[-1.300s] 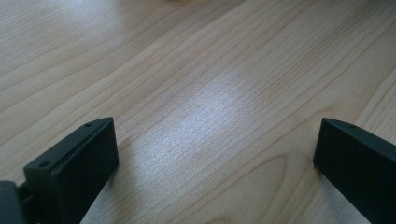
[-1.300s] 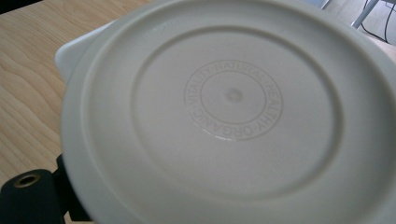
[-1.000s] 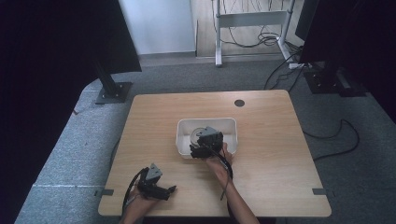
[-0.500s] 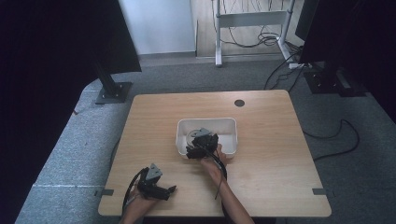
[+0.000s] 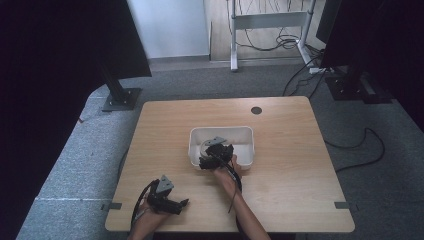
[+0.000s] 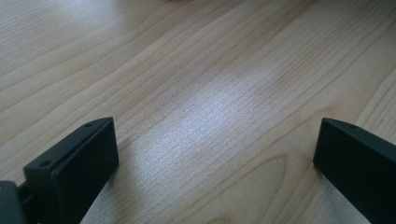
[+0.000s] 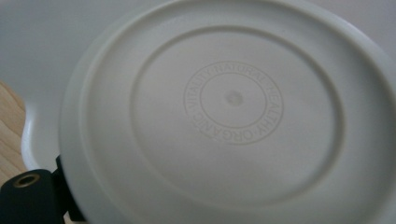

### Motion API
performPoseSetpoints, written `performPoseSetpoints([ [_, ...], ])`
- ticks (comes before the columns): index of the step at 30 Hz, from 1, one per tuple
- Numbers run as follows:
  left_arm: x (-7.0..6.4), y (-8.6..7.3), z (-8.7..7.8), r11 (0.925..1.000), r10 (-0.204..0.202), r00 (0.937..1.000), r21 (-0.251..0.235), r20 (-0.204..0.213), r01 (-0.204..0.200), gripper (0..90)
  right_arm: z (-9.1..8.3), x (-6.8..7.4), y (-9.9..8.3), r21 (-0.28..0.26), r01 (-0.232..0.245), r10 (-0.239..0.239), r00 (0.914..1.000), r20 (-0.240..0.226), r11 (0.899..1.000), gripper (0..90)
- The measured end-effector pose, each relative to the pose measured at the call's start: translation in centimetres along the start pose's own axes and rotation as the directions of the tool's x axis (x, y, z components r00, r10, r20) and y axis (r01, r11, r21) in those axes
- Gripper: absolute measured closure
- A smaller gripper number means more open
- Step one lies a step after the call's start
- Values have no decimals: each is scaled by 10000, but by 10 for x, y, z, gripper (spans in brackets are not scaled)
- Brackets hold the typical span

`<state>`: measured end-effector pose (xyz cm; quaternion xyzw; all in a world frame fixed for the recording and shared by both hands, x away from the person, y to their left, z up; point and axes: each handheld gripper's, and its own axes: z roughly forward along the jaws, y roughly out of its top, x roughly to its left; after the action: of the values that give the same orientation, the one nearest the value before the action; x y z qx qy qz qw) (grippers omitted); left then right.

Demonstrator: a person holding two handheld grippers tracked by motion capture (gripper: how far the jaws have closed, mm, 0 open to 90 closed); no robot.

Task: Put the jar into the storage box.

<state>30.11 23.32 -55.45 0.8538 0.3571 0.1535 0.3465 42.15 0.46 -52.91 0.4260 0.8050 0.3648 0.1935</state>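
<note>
Since a second ago the right gripper (image 5: 212, 152) has moved left and slightly farther along the near wall of the white tub (image 5: 247, 131), so it now sits over the tub's near-left part. In its own view, the underside of a white plate (image 7: 233, 98) stands close before its jaws.

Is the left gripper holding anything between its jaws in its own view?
No, the left gripper has its jaws wide apart, with just the bare wooden table between them.
</note>
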Motion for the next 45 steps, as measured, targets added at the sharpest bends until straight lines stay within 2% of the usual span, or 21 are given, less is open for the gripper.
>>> performPoseSetpoints([
  [4,0,0,0,10000,-1,10000,0,0,1,0,0,-1,0,13,2,-2,10000,-72,10000,82],
  [9,0,0,0,10000,-2,10000,1,0,2,0,-3,-4,0,-107,-167,160,9982,-585,9998,21],
  [17,0,0,0,10000,-3,10000,-2,0,3,0,-11,-6,-1,-270,108,-120,9988,-475,9996,9],
  [26,0,0,0,10000,-3,10000,-5,0,3,0,-23,-8,-7,-579,91,-125,9981,-598,9983,13],
  [32,0,0,0,10000,-3,10000,-5,-2,3,0,-32,-9,-9,-798,225,-289,9964,-797,9966,21],
  [45,0,0,0,10000,-1,10000,-2,-2,1,0,-53,-15,-20,-934,403,-484,9950,-869,9948,24],
])
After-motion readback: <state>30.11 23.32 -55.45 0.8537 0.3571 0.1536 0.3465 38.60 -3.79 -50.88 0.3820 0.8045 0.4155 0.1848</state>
